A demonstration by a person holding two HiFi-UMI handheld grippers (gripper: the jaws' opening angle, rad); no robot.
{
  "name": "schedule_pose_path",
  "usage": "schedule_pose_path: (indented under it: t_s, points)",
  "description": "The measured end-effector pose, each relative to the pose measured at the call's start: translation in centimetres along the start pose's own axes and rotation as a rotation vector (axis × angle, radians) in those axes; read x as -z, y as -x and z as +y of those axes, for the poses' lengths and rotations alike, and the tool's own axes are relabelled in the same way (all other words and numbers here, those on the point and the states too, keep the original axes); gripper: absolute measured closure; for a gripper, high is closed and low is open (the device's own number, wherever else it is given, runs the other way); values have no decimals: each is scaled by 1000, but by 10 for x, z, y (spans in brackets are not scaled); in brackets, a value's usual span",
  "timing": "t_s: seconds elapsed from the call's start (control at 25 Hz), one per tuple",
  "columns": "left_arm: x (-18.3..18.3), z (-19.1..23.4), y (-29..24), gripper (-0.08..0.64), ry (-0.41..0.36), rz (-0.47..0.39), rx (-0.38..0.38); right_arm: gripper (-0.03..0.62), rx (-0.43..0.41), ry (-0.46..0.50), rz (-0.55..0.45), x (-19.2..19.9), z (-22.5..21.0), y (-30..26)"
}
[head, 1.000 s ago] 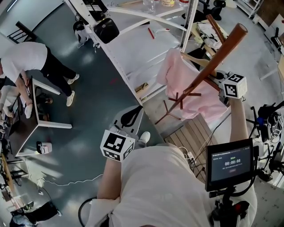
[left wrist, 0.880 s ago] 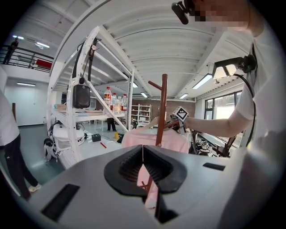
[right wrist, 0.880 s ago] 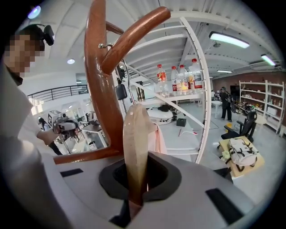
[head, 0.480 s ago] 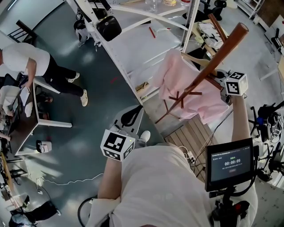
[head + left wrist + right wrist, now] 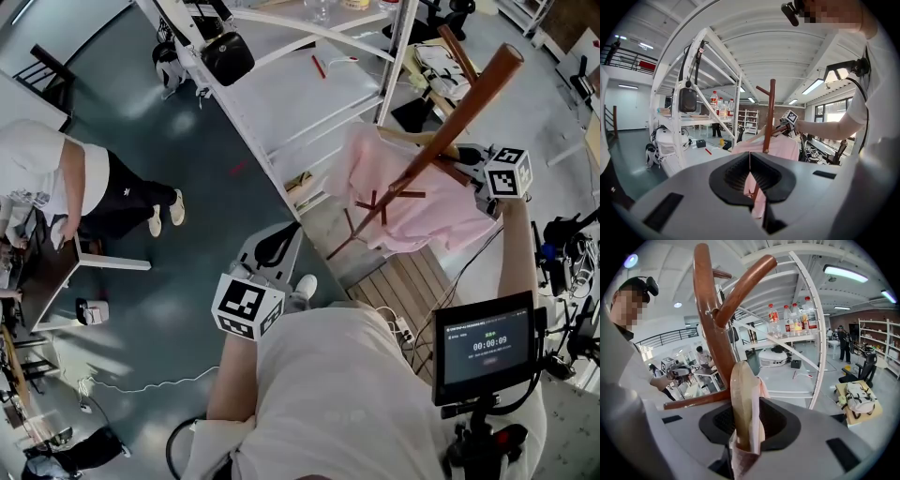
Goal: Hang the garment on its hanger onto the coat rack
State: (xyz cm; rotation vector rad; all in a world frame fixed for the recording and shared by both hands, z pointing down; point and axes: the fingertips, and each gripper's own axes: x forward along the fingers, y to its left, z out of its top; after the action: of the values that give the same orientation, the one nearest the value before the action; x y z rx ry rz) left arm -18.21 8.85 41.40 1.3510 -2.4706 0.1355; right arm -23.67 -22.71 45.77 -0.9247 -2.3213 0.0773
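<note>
Hanging is not yet complete, judging by the grip. The right gripper [image 5: 745, 427] has its jaws clamped on one arm of the wooden hanger [image 5: 742, 404], with a fold of the pink garment [image 5: 760, 389] pinched in alongside it. Just beyond the jaws stands the brown pole of the coat rack [image 5: 710, 329], and an angled peg [image 5: 743, 280] rises above and past the jaw tips. The hanger's hook is not visible in any view, so whether it has caught a peg cannot be confirmed. Remaining steps, as judged: seat the hook on a peg, then release.

The left gripper [image 5: 750, 161] has its jaw tips together with nothing between them. It is held well apart from the rack and takes no part in the carry.

View differences:
- The right gripper view alone shows the clamp on the hanger arm and the peg close above the jaws.
- The head view alone shows the garment draped around the pole and the rack's crossed foot struts beneath it.
- The left gripper view, far beyond its own jaws, shows the pole upright with a top peg above the level of the right gripper, and white shelving [image 5: 693, 93] off to the left.
</note>
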Motion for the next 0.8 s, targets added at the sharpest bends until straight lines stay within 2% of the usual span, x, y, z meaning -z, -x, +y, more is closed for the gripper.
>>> schedule_pose_path:
  t_s: [0.48, 0.8]
  points:
    - [0, -2, -9, 552, 1, -5, 29, 502, 20, 55, -46, -19, 4, 30]
    - [-4, -6, -1, 552, -13, -19, 82, 503, 151, 64, -208, -53, 27, 81]
